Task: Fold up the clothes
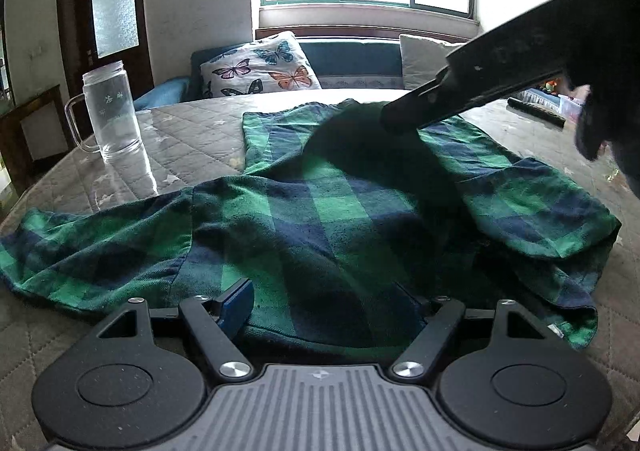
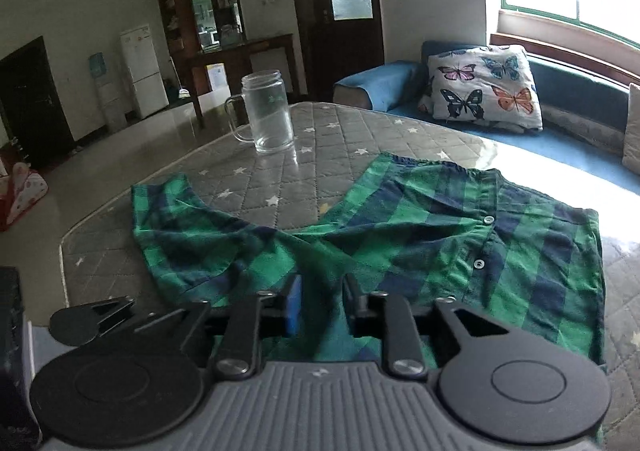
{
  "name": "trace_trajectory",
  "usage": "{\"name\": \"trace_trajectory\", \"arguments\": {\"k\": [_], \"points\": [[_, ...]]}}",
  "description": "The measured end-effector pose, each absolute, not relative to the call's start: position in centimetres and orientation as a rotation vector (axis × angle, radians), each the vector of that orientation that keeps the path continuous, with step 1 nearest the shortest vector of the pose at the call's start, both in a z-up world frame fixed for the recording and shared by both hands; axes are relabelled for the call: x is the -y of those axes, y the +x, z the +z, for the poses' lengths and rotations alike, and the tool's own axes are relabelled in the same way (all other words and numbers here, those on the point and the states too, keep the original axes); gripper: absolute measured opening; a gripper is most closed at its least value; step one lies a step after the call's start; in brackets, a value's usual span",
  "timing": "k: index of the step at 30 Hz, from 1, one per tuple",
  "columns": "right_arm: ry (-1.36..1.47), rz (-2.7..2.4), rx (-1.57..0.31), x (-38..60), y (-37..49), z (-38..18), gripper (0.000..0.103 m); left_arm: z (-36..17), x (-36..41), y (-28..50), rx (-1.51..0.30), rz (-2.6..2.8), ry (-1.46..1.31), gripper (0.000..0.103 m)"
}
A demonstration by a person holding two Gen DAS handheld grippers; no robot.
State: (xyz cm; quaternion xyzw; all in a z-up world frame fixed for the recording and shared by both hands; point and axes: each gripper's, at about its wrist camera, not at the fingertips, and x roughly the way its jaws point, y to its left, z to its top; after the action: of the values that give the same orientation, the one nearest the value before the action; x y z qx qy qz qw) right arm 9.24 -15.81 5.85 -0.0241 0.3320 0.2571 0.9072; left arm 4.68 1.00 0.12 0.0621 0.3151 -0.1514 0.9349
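Observation:
A green and navy plaid shirt [image 1: 320, 211] lies spread on the quilted grey table [image 1: 192, 131], one sleeve stretched to the left. My left gripper [image 1: 334, 303] is wide open at the shirt's near edge, its blue-padded finger [image 1: 236, 303] resting on the cloth. From the right wrist, the shirt [image 2: 440, 231] shows its button placket [image 2: 487, 220]. My right gripper [image 2: 322, 297] hovers low over the cloth, a narrow gap between the fingers and fabric showing through it. In the left wrist view, the right gripper [image 1: 404, 117] reaches in from the upper right and casts a shadow on the shirt.
A clear glass mug [image 1: 112, 111] [image 2: 270, 111] stands on the table left of the shirt. A dark roll [image 1: 536, 111] lies at the table's right side. Behind the table are a blue sofa [image 2: 380, 87] and a butterfly pillow [image 1: 260, 67] under the window.

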Motion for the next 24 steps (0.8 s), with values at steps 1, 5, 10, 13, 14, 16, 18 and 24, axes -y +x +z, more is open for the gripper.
{"name": "trace_trajectory", "arguments": {"k": [1,5,10,13,14,16,18,24], "points": [[-0.054,0.534,-0.679,16.0,9.0,6.0,0.026,0.2,-0.9,4.7,-0.641,-0.310,0.127,0.077],[-0.088,0.512,-0.661,18.7,7.6,7.0,0.036,0.6,-0.7,4.8,-0.631,-0.312,0.127,0.076],[-0.140,0.446,-0.704,23.3,5.4,6.4,0.036,0.8,-0.4,5.4,-0.629,-0.308,0.123,0.074],[-0.156,0.401,-0.760,26.0,4.1,5.0,0.036,0.9,0.0,5.7,-0.625,-0.308,0.123,0.071],[-0.158,0.387,-0.783,26.7,3.7,4.3,0.036,1.0,0.2,5.8,-0.624,-0.309,0.125,0.071],[-0.173,0.359,-0.809,28.0,3.1,2.9,0.036,1.1,0.6,6.0,-0.621,-0.311,0.131,0.071],[-0.182,0.325,-0.825,29.0,2.7,1.6,0.036,1.2,1.1,6.1,-0.619,-0.314,0.144,0.071],[-0.125,0.263,-0.866,31.9,2.5,-0.4,0.036,1.2,1.8,6.7,-0.622,-0.310,0.178,0.071]]}}
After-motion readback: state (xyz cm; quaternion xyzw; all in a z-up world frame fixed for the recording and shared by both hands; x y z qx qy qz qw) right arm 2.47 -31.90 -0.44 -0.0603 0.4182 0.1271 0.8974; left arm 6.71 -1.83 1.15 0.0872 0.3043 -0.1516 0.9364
